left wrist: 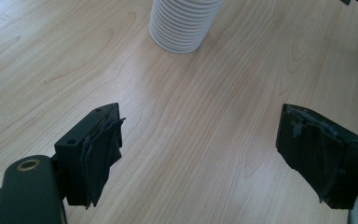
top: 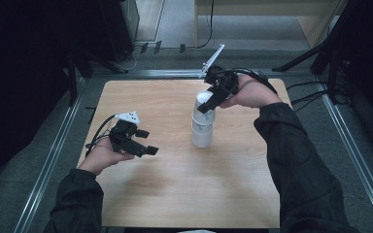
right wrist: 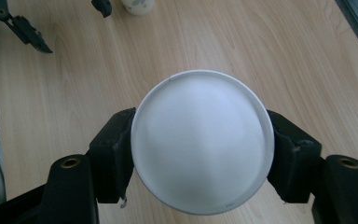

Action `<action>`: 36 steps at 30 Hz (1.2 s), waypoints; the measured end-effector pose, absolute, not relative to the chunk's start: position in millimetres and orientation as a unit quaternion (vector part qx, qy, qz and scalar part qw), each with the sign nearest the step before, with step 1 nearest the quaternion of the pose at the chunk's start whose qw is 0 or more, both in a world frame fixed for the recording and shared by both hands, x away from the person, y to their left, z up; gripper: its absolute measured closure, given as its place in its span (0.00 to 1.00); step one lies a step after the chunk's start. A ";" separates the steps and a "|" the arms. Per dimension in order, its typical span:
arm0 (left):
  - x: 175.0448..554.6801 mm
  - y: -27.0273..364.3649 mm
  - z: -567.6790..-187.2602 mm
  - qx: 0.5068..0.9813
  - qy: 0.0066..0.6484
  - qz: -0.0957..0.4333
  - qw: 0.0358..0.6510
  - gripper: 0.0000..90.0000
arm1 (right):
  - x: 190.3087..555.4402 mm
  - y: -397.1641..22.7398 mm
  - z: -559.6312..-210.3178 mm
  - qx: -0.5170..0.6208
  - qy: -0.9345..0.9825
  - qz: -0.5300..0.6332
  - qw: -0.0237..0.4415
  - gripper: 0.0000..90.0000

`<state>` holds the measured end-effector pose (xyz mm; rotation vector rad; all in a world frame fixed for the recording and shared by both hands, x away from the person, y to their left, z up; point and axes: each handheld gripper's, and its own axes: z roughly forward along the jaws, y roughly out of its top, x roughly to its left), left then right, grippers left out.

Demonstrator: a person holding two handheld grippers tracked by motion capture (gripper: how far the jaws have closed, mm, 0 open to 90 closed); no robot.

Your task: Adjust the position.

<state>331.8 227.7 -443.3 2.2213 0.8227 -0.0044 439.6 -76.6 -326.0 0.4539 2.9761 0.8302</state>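
A stack of white paper cups (top: 203, 127) stood upside down near the middle of the worktop (top: 184, 194). The right gripper (top: 209, 103) pinched the top cup (right wrist: 201, 140) by its sides, one jaw on each flank, just below the closed base that faced its camera. The left gripper (left wrist: 200, 154) hovered with jaws spread and nothing between them, apart from the stack on its left. Such a cup would likely be very light, thin-walled and easily crushed, and somewhat slick, so a gentle squeeze on opposite walls near the stiffer base seemed best. Nested cups could stick; the stack might need steadying low down.
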 end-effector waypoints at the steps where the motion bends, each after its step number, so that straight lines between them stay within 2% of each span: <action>1: 331.7 227.7 -443.1 0.869 0.322 -0.002 0.377 0.16 | 438.8 -76.9 -321.7 0.145 0.953 0.267 0.011 0.37; 11: 331.3 227.5 -442.6 0.868 0.320 -0.002 0.380 0.16 | 419.8 -79.7 -279.7 0.133 0.953 0.269 0.030 0.38; 19: 329.0 225.4 -439.6 0.867 0.313 0.001 0.389 0.16 | 396.6 -79.2 -267.5 0.109 0.957 0.267 0.028 0.39; 26: 327.6 222.2 -437.2 0.866 0.304 -0.003 0.397 0.16 | 375.1 -84.0 -278.7 0.093 0.953 0.289 0.009 0.39; 36: 325.0 215.5 -434.7 0.865 0.296 -0.009 0.406 0.16 | 355.8 -91.2 -317.2 0.081 0.948 0.309 -0.010 0.39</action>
